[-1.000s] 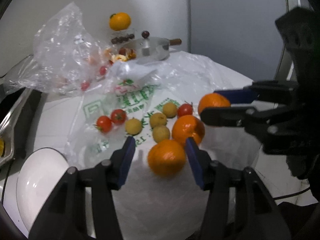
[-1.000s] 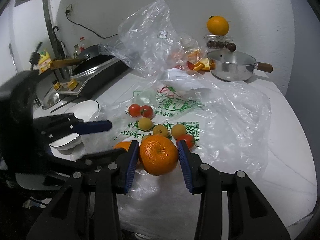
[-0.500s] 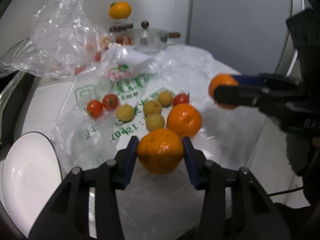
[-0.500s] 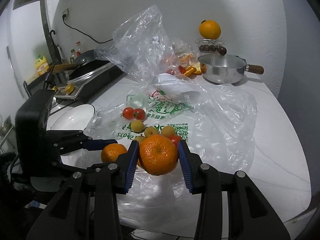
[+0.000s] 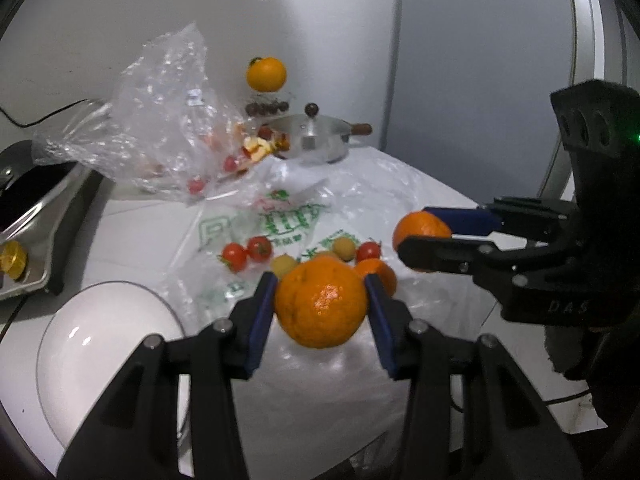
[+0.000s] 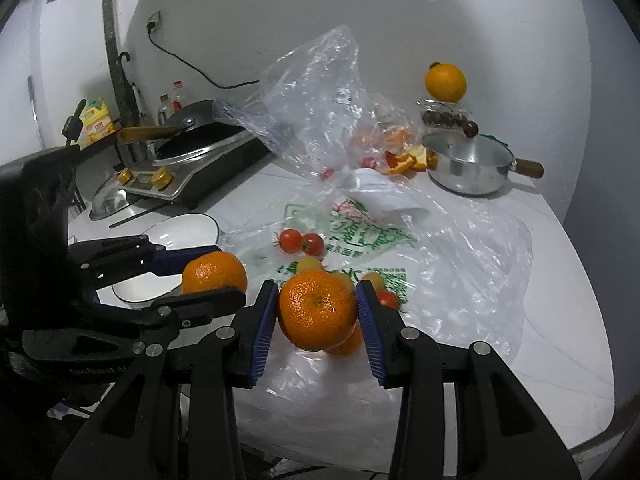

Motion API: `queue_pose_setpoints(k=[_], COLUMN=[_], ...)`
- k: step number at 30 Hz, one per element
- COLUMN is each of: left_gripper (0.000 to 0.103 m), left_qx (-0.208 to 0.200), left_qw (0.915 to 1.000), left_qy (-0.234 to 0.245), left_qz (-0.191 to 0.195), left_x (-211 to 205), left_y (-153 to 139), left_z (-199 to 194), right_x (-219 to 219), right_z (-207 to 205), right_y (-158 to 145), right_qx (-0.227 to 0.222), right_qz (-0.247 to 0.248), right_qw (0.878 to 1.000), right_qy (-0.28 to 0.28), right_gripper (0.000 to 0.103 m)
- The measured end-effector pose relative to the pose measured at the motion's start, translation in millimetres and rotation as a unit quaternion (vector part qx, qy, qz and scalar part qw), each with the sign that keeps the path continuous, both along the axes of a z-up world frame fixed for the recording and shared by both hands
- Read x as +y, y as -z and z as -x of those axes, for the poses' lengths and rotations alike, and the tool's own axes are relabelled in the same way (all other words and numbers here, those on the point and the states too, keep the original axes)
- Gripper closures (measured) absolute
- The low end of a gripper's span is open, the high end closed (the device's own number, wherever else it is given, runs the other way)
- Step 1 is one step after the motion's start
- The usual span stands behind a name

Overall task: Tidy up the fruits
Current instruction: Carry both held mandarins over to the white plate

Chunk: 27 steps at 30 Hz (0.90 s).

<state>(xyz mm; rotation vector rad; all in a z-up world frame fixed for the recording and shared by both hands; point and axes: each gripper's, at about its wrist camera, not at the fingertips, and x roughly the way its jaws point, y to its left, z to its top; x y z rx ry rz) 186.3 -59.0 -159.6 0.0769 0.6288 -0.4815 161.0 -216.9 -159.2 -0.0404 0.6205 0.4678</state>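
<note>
Left claw (image 5: pixel 320 308) clamped on an orange (image 5: pixel 322 304), blue pads pressing both sides, fruit lifted clear of the plastic sheet (image 5: pixel 320 380), lower centre of its frame. Right claw (image 6: pixel 318 312) same story: pinching a second orange (image 6: pixel 318 310), also off the counter (image 6: pixel 560 340), lower centre of its own frame. In the left view that right claw (image 5: pixel 424 236) shows at mid right with its orange (image 5: pixel 420 228).

Just behind the left claw: third orange (image 5: pixel 378 274) lying on the sheet, two cherry tomatoes (image 5: pixel 248 252), small yellow fruits (image 5: pixel 344 248), another tomato (image 5: pixel 368 250). White plate (image 5: pixel 80 360) at lower left. Further back, crumpled clear bag (image 5: pixel 160 120) upper left, steel pot (image 5: pixel 312 142) with lid, big orange (image 5: pixel 266 74) perched on a jar. Stove (image 6: pixel 192 160) with black pan at mid left of the right view.
</note>
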Motion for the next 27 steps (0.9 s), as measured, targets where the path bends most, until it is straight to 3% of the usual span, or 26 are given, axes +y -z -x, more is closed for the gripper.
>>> queue_pose_setpoints(k=[27], left_gripper=[0.057], left_qx=[-0.012], left_qw=[0.989], left_qy=[-0.146], left_qz=[0.021], left_x=[127], left_y=[6], left_z=[25], right_x=[114], right_z=[-3], right_y=[-11], right_qx=[-0.009], right_qz=[0.039], right_qw=[0.996], right_qy=[-0.081], right_gripper=[0.06])
